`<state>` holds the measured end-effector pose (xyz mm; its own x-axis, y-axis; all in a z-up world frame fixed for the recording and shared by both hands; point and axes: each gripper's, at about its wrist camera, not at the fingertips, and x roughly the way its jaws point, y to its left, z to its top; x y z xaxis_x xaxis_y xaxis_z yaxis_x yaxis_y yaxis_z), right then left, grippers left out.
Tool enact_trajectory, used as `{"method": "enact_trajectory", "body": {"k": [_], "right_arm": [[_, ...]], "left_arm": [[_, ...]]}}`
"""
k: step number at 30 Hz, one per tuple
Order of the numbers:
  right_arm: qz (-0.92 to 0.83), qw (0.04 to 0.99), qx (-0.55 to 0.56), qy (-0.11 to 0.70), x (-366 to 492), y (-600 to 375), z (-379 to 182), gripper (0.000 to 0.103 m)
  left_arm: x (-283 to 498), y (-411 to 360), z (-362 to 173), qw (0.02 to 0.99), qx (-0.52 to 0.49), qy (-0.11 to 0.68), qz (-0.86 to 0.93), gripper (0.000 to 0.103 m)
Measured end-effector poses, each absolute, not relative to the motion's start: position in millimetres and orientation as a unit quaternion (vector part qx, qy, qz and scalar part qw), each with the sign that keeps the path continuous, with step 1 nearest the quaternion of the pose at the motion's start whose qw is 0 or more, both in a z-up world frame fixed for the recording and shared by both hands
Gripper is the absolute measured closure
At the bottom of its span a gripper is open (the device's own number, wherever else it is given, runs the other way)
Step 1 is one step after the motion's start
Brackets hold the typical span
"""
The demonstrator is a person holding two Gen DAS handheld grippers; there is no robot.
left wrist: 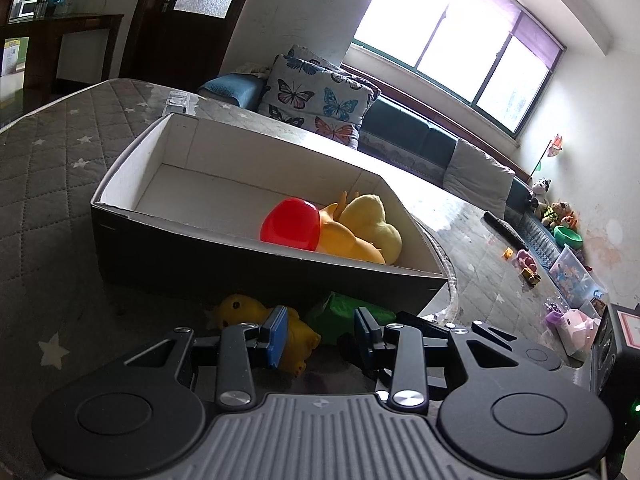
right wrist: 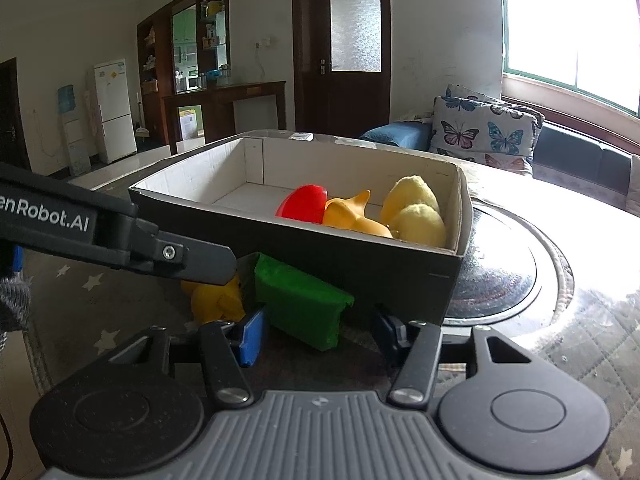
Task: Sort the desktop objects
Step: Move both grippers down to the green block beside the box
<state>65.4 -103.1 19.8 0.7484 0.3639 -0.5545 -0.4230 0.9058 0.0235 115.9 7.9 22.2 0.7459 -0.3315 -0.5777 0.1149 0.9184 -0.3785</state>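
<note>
A dark cardboard box with a white inside stands on the table; it also shows in the right wrist view. In it lie a red plastic piece, an orange rubber toy and a yellow plush. In front of the box lie a yellow rubber duck and a green packet. My left gripper is open, low over the duck's right part, the green packet just beyond. My right gripper is open around the green packet's near end. The left gripper's arm crosses above the duck.
The table has a grey star-patterned quilted cover and a round glass turntable right of the box. Small toys, a remote and plastic boxes lie at the far right. A sofa with butterfly cushions stands behind.
</note>
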Motion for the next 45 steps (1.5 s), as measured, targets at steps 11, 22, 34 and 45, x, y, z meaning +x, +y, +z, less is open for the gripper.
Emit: {"method": "enact_trajectory", "body": {"k": [11,22,34,45], "right_arm": [[0.243,0.925,-0.053,0.287,58.8,-96.6,18.2,0.057],[0.237,0.926,-0.063,0.288,57.8,-98.3,18.4,0.059],[0.247,0.925,-0.067,0.281,62.8,-91.4,14.5,0.069],[0.236,0.934,-0.082,0.255,42.1,-92.1,27.1,0.077]], "left_arm": [[123.1,4.4,21.3,0.919,-0.157,0.335,-0.134,0.068],[130.9,2.9,18.3,0.917,-0.157,0.338,-0.141,0.075],[143.7,-2.5,17.7,0.913,-0.156,0.345,-0.149,0.075],[134.8,-1.4,23.0,0.907,-0.177,0.339,-0.179,0.087]]}}
